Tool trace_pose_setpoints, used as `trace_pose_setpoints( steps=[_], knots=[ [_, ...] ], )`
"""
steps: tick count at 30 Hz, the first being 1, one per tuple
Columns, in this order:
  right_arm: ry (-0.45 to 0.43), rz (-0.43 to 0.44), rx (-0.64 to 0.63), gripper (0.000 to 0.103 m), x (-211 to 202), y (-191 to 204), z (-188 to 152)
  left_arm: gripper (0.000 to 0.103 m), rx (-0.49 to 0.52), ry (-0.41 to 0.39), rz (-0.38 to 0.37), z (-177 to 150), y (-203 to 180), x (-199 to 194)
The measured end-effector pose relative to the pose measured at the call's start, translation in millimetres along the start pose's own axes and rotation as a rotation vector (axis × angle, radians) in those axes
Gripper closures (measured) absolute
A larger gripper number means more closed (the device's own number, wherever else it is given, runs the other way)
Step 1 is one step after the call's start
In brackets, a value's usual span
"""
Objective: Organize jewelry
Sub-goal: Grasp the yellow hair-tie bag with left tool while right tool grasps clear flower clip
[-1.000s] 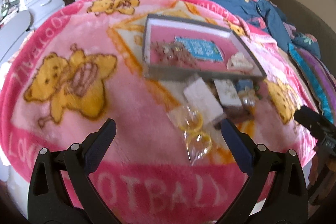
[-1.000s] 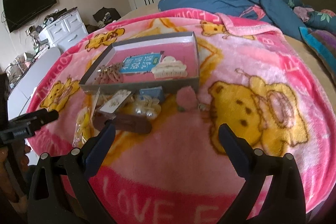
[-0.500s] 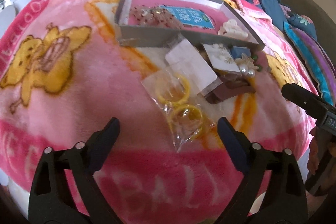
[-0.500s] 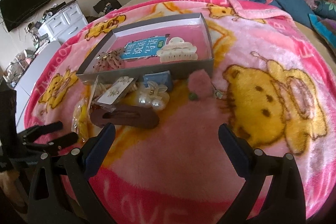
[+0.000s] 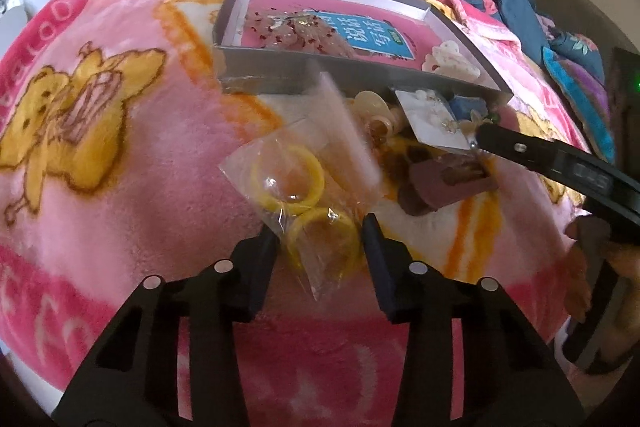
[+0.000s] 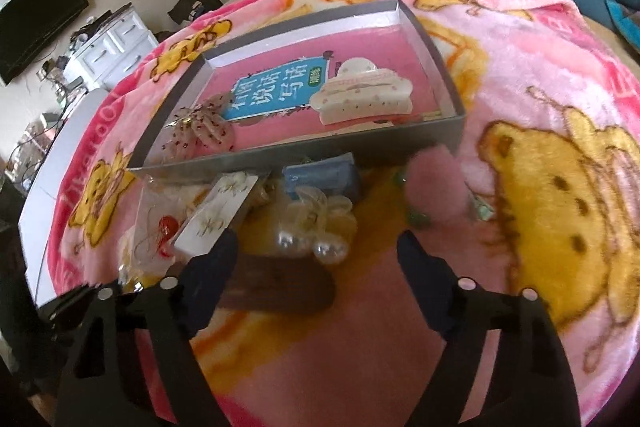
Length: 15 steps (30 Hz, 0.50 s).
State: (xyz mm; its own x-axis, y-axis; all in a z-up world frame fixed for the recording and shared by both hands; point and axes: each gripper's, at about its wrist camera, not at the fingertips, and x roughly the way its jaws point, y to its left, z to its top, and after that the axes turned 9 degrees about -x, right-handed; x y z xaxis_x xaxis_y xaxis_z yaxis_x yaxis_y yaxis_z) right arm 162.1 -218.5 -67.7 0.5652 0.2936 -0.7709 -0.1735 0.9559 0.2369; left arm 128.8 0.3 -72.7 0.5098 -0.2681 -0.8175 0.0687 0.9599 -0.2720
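- The left gripper (image 5: 322,233) sits low over the pink blanket (image 5: 120,187), its fingers narrowed around the near end of a clear bag of yellow rings (image 5: 304,199); whether they pinch it yet is unclear.
- The right gripper (image 6: 318,247) is spread wide, straddling a brown hair clip (image 6: 276,287) and a pearl flower piece (image 6: 316,223), gripping nothing.
- Its left finger touches or overlaps a white earring card (image 6: 218,215).
- Just beyond lie a blue pouch (image 6: 320,175) and a pink pompom (image 6: 434,183).
- Behind them stands the grey box (image 6: 420,141), holding a cream claw clip (image 6: 362,97) and a beaded pink ornament (image 6: 200,131).
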Motion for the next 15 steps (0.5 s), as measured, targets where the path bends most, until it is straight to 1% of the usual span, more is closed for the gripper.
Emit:
trace_pose_setpoints(
  steps=[2,3,4,5,10,15],
  knots=[
    [0.015,-0.009,0.015,0.042,8.8,-1.2,1.5,0.070,-0.002,-0.001,-0.006,-0.4,1.2,-2.3],
    [0.015,-0.013,0.017,0.046,10.9,-1.0,1.5,0.071,-0.004,-0.003,-0.010,-0.8,2.3,-4.1],
    [0.012,-0.015,0.015,0.053,11.9,-1.5,1.7,0.071,-0.007,-0.005,-0.014,-1.0,3.5,-5.5],
    [0.007,0.001,0.010,0.056,11.4,-1.5,1.1,0.071,-0.012,-0.005,-0.020,-1.0,5.0,-6.8],
    [-0.017,-0.011,-0.003,0.056,3.0,-4.9,-5.3,0.071,-0.030,-0.014,-0.038,0.8,10.1,-14.8],
    [-0.040,-0.023,0.004,0.056,-14.9,-12.7,-15.3,0.071,-0.036,-0.034,-0.036,3.8,14.0,-25.0]
  ],
)
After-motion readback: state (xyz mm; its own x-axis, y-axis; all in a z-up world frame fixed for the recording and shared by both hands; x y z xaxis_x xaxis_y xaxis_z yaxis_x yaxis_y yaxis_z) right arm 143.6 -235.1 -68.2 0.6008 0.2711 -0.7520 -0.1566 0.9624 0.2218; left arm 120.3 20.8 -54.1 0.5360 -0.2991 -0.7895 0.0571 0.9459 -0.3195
